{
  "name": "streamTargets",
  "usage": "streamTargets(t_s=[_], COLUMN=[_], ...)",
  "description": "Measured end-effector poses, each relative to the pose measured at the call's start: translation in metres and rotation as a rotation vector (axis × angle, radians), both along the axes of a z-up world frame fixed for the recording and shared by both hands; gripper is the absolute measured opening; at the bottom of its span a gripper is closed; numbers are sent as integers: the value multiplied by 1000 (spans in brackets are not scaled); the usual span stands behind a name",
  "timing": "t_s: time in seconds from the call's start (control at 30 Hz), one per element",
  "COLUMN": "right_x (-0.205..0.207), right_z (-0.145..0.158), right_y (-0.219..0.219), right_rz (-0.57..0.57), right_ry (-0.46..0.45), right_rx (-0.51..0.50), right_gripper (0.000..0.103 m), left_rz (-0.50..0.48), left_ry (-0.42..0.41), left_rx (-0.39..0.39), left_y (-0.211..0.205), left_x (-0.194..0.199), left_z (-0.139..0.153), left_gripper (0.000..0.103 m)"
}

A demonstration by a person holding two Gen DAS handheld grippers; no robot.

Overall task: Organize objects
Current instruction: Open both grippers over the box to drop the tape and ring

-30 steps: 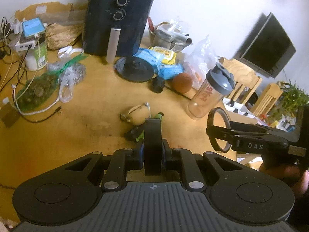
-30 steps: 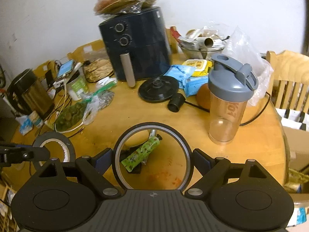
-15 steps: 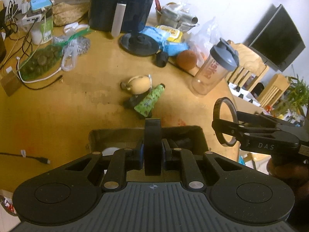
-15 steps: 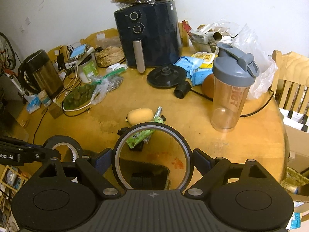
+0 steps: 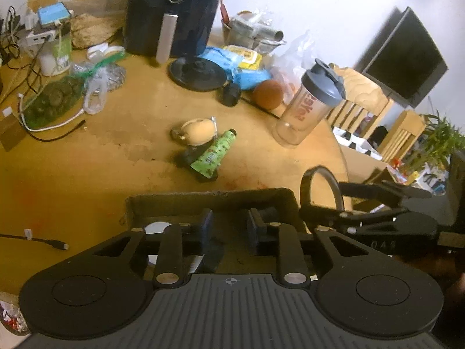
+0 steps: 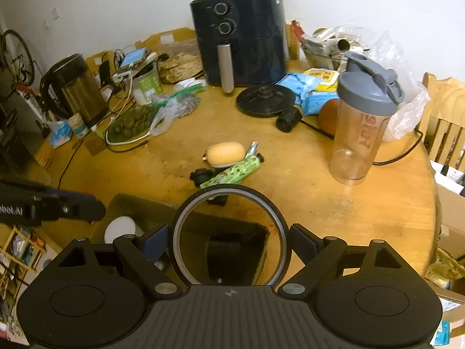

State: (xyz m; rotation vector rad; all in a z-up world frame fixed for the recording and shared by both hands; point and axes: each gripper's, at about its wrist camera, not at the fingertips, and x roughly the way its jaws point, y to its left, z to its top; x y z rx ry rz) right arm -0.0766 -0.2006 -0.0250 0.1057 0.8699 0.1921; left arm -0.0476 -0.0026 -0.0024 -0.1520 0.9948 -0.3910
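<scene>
My left tongs (image 5: 229, 229) hang over the dark bin (image 5: 209, 197) at the near edge of the worktop (image 5: 87, 174). Their jaws have just been opening and now stand a little apart with nothing pressed between them. A dark roll (image 5: 213, 257) lies in the bin right below them, so I judge that piece is delivered.

My right tongs (image 6: 229, 241) are clamped wide on a black ring (image 6: 229, 234), pads pressing on its two sides. It hangs above the bin's opening, not yet let go. In the left view the ring (image 5: 319, 189) sits just beside the bin's right corner.

Inside the bin I can also see a white round lid (image 6: 120, 228) at the left end and some dark shapes I cannot name. So a few things are already put away.

What is left, as far as I can tell:
- the ring, which needs lowering and releasing;
- the small heap in the middle of the worktop: a yellow oval thing (image 6: 225, 154), a green tube (image 6: 232, 171) lying against it, and a small black piece (image 6: 200, 176) touching the tube's near end.

Whether the shaker bottle (image 6: 363, 122), the black disc (image 6: 266, 103) or the bags further back belong to this job I cannot tell. I judge the sorting is underway, but not near its end.
</scene>
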Motion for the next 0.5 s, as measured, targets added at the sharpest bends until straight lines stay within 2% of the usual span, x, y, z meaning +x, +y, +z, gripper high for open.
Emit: streamTargets(t_s=[0.5], right_x=[7], right_z=[-6], right_y=[37], right_rz=[130], right_ry=[35], right_rx=[-21], right_gripper=[90], left_rz=[135], left_ry=[13], left_rx=[14], left_y=[36], left_x=[-4], left_z=[0], left_gripper=[27])
